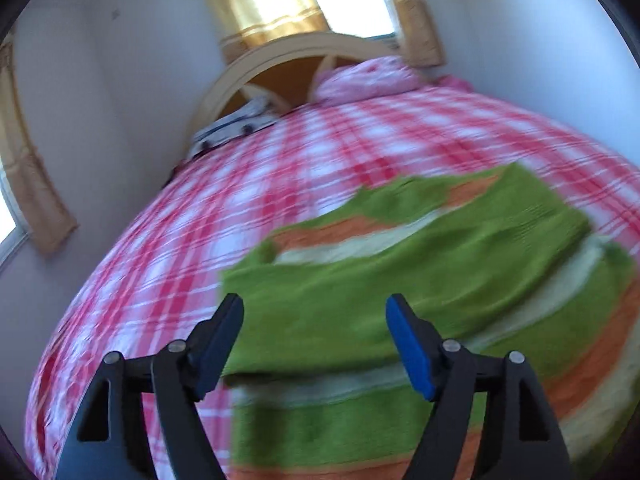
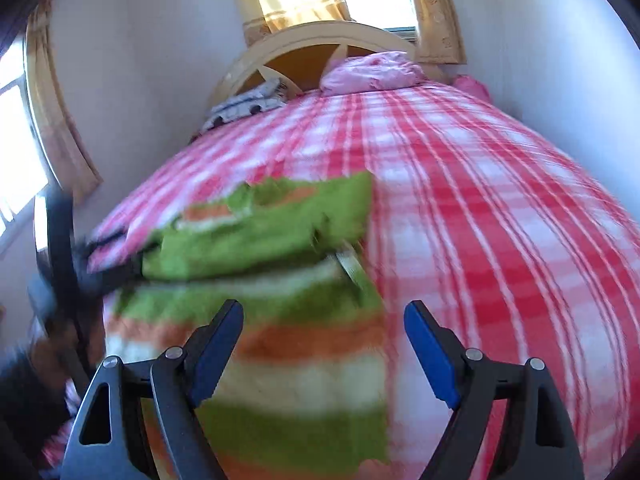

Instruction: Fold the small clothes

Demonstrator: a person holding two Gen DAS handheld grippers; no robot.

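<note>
You had one garment on the bed: fuzzy knit, green with orange and cream stripes. It lay flat, its far part folded back over itself as a green layer. A torn-looking, ragged edge showed at the far end.

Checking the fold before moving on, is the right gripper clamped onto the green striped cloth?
No, the right gripper is open above the green striped cloth, holding nothing.

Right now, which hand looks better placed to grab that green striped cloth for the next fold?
Probably the left. The left tool hangs open right over the green striped cloth, at its folded edge. The right tool is open too, but straddles the cloth's side edge, half over the checked bedsheet.
</note>
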